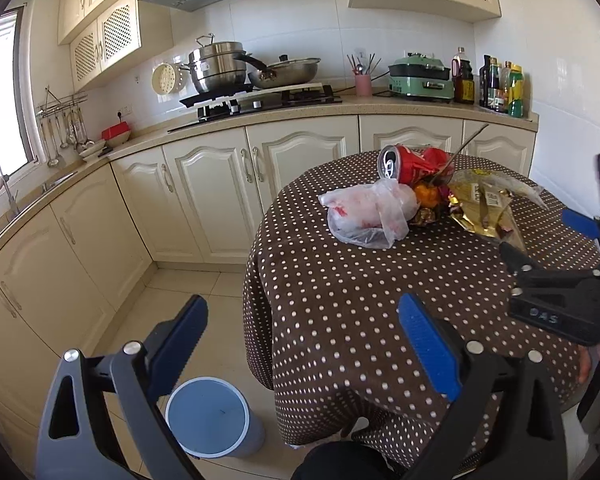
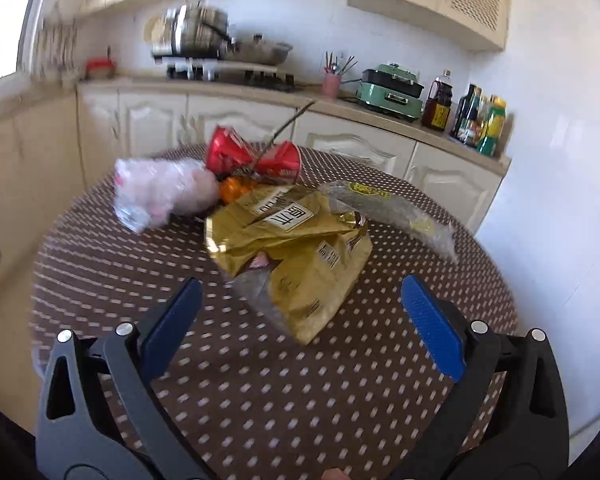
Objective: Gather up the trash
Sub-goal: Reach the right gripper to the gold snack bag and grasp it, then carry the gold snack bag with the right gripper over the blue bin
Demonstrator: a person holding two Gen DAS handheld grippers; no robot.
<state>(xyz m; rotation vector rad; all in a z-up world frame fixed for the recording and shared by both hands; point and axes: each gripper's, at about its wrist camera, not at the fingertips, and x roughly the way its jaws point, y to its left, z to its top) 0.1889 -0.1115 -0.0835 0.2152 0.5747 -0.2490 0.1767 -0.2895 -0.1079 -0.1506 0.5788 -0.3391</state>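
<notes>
A pile of trash lies on the round dotted table (image 1: 340,280): a white plastic bag (image 1: 366,214), a crushed red can (image 1: 400,164), orange peel (image 1: 426,194), a gold foil wrapper (image 1: 482,210) and a clear bag (image 2: 400,212). In the right wrist view the gold wrapper (image 2: 296,248) lies just ahead of my right gripper (image 2: 300,304), which is open above the table (image 2: 260,400). My left gripper (image 1: 302,324) is open over the table's near-left edge, empty. The right gripper (image 1: 540,240) shows at the right of the left wrist view. A grey bin (image 1: 214,416) stands on the floor below.
Cream kitchen cabinets (image 1: 204,196) and a counter run behind the table, with a stove and pots (image 1: 256,76), a green cooker (image 1: 420,78) and bottles (image 1: 500,84). Tiled floor (image 1: 180,308) lies between cabinets and table. A wall (image 2: 560,160) stands right of the table.
</notes>
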